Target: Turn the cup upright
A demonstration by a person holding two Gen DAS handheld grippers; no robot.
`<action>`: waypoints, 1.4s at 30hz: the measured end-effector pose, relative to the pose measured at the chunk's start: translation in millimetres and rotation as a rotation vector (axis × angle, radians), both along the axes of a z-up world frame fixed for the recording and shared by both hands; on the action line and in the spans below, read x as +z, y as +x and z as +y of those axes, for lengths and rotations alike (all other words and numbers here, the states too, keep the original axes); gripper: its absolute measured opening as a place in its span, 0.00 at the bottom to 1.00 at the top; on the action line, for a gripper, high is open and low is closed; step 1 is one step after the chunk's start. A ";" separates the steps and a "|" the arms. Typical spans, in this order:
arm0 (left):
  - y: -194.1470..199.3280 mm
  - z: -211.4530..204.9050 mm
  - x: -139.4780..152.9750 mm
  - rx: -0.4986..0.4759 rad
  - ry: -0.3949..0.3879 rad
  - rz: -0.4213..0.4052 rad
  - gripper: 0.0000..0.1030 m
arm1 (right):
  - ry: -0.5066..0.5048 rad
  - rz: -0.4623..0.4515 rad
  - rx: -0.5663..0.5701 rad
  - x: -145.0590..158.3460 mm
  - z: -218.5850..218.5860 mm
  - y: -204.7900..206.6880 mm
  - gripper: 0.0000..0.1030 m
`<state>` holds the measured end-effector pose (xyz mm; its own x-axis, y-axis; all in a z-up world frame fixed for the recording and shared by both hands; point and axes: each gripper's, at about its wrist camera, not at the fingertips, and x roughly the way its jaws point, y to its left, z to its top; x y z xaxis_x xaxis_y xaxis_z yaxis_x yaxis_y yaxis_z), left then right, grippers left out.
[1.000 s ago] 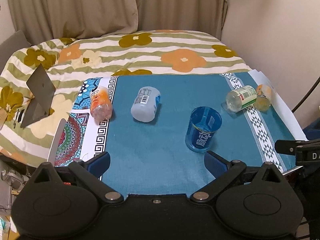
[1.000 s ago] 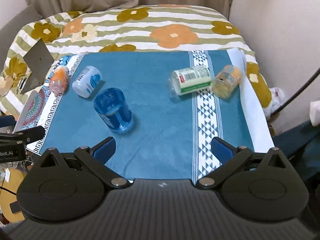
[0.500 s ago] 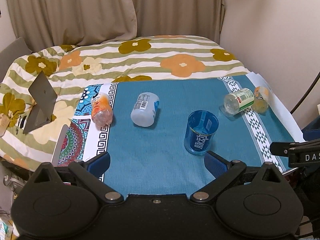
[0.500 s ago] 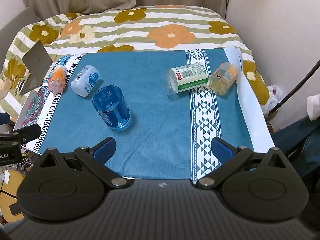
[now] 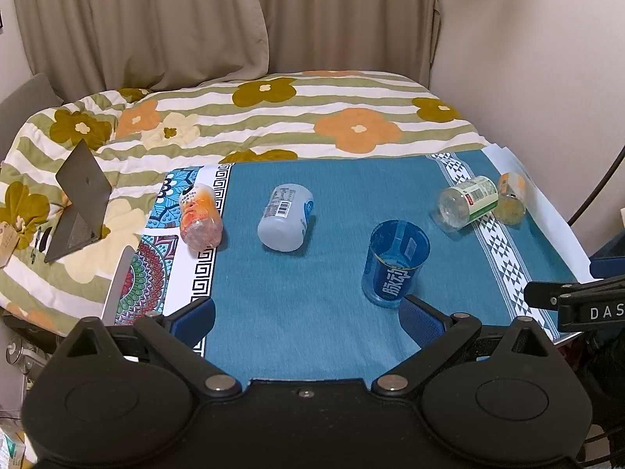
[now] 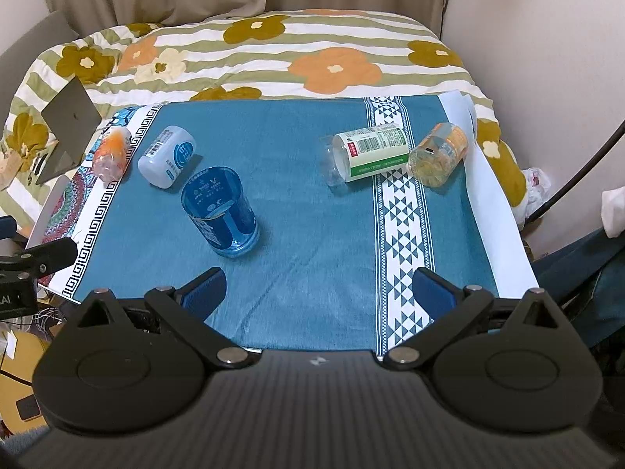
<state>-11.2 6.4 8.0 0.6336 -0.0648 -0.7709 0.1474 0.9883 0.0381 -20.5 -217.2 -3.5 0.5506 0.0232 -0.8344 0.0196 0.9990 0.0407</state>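
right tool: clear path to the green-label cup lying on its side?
Probably yes. The right tool is open and holds nothing, and only bare blue cloth lies between it and the green-label cup; the orange cup touches its far end.

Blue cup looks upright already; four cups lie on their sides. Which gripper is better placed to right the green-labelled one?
Probably the right gripper: open, and the green-labelled cup lies almost straight ahead of it. From the left gripper, that cup sits far right, past the blue cup.
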 end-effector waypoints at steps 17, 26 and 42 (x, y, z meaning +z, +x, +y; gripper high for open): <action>9.6 7.4 2.3 0.010 -0.003 -0.001 0.99 | 0.003 0.009 0.004 -3.2 0.5 5.2 1.00; 8.5 6.6 1.8 0.009 -0.001 -0.009 0.99 | -0.002 0.007 0.011 -2.1 2.5 7.9 1.00; 4.5 2.0 3.1 0.019 0.011 -0.052 0.99 | 0.007 0.003 -0.010 -3.0 1.6 3.2 1.00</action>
